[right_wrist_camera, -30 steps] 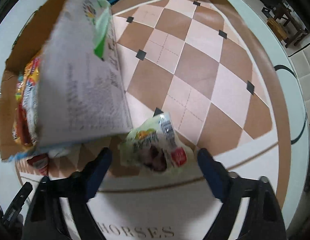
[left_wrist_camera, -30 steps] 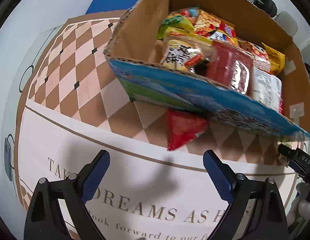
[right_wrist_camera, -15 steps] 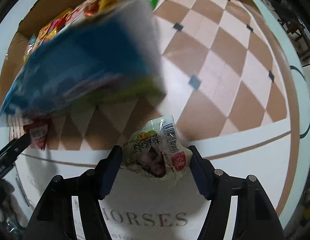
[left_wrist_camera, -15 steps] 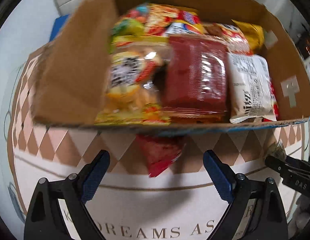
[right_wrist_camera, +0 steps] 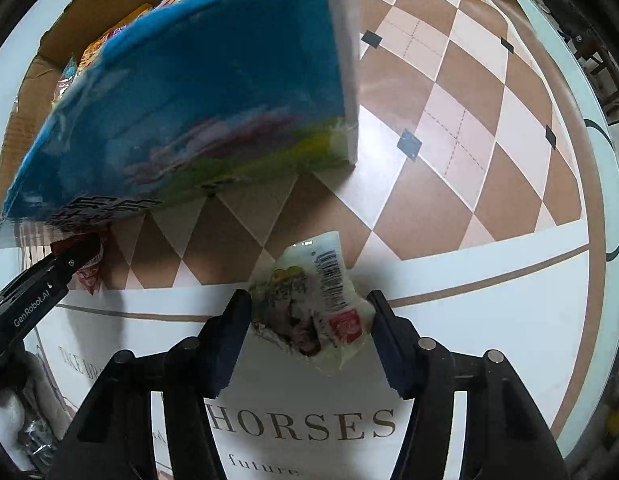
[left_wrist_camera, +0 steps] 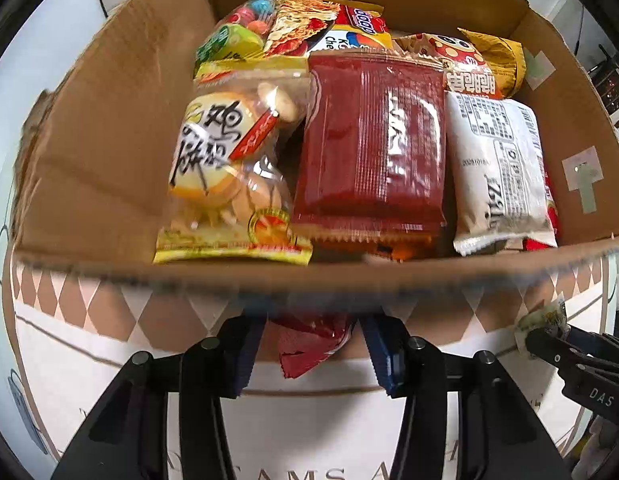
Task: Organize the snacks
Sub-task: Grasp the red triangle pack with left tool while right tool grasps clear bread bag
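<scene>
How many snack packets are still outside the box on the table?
2. A red packet between the left claw fingers, just before the cardboard box; a white packet between the right claw fingers. The box may hide others.

I see left gripper (left_wrist_camera: 313, 344) fingers narrowed either side of a red packet (left_wrist_camera: 309, 346); right gripper (right_wrist_camera: 309, 320) likewise flanking a white packet (right_wrist_camera: 315, 312).
</scene>
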`<state>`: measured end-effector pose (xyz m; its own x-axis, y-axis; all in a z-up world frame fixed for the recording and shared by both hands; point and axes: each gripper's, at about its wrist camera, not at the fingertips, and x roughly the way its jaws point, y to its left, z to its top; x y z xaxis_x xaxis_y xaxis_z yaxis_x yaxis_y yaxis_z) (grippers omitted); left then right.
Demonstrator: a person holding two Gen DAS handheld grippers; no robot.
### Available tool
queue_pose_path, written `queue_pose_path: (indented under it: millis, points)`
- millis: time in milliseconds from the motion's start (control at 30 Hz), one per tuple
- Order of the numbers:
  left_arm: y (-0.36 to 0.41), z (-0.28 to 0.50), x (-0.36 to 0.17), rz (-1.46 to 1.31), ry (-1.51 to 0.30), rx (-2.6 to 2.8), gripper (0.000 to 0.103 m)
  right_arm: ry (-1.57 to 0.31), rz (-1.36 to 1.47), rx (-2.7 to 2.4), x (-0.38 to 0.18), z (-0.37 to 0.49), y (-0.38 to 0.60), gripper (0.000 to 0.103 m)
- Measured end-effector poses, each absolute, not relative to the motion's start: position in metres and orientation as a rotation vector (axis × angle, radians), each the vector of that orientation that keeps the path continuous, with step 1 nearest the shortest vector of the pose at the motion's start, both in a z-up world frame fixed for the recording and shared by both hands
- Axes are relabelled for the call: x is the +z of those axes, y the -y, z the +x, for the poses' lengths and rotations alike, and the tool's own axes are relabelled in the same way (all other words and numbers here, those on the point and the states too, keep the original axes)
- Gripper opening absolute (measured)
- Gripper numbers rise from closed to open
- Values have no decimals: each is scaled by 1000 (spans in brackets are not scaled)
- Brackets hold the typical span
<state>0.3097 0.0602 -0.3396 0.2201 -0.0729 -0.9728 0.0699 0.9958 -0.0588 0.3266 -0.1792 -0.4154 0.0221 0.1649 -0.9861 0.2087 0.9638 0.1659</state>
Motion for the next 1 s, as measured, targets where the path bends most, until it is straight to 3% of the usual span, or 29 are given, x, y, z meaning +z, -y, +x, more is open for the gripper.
queue_pose_path:
  millis: [333,567,900,967,1000]
  points:
    - [-68,227,-323,-115,-1423,-134,45,-1601,315,29,-419,320,186,56]
    - [-65,182,-333,-176,-1511,-161,45,-1630,499,63,-415,299,215,69]
    - [-96,199,-355,-358,-1637,-160,46,-1713,316,91,-415,310,166,70]
    - [-110,190,-356,-410,-1651,-146,46,-1698,272,89,-415,308,159,66]
    - [-115,188,-354,-424,-1652,-146,46,-1685,253,96,-414,308,155,56]
